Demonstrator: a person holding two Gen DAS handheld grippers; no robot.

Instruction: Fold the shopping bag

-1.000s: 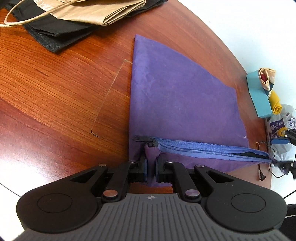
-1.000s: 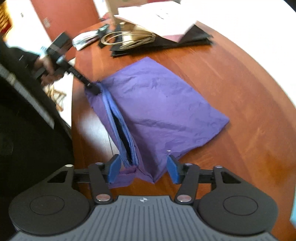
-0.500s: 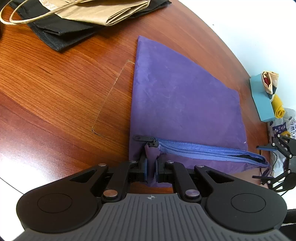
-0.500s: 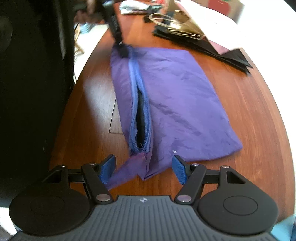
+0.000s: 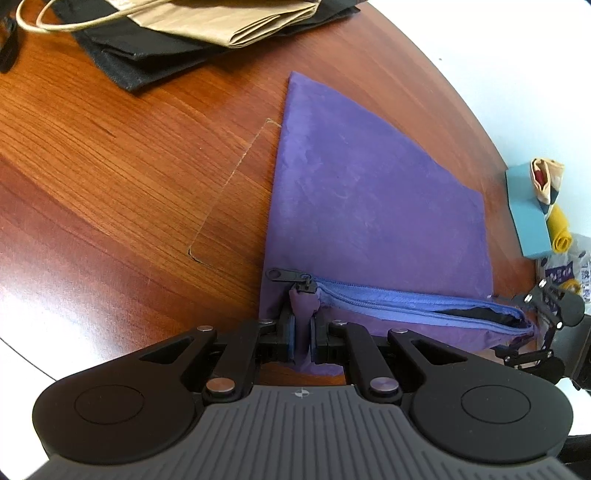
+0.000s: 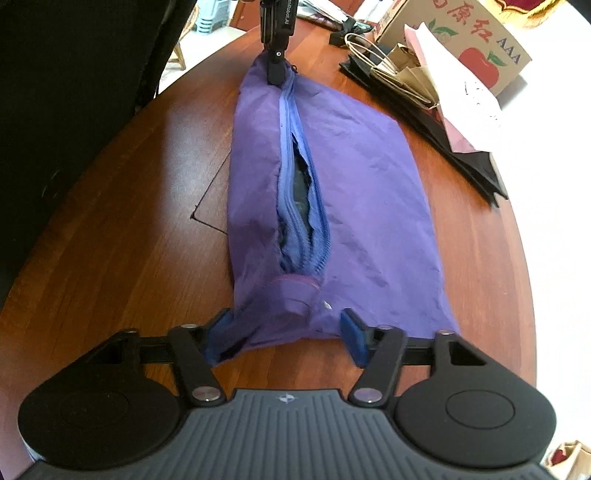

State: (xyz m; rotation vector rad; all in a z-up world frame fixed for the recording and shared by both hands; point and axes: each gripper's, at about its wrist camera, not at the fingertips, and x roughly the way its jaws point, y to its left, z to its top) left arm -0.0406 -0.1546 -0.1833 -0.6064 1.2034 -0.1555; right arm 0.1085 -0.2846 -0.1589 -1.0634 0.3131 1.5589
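Note:
A purple shopping bag [image 5: 369,206] lies flat on the wooden table, its blue zipper [image 5: 406,299] partly open. My left gripper [image 5: 303,339] is shut on the bag's corner just below the zipper pull [image 5: 284,275]. In the right wrist view the bag [image 6: 369,192] stretches away from me, and the left gripper [image 6: 275,70] pinches its far end. My right gripper [image 6: 286,332] straddles the near end by the zipper's stop. Its jaws are closing with bunched fabric between the blue pads [image 6: 351,332], which do not squeeze it. The right gripper [image 5: 543,325] also shows at the bag's right end.
A brown paper bag [image 5: 221,18] lies on folded black bags [image 5: 147,62] at the table's far side. An apple-printed cardboard box [image 6: 469,40] and a white paper bag [image 6: 458,107] stand there too. A teal box [image 5: 524,214] sits beyond the table's right edge.
The right gripper has rolled level, dropped to the bag's near end, and its jaws have narrowed around the fabric. The left gripper has kept its hold in place.

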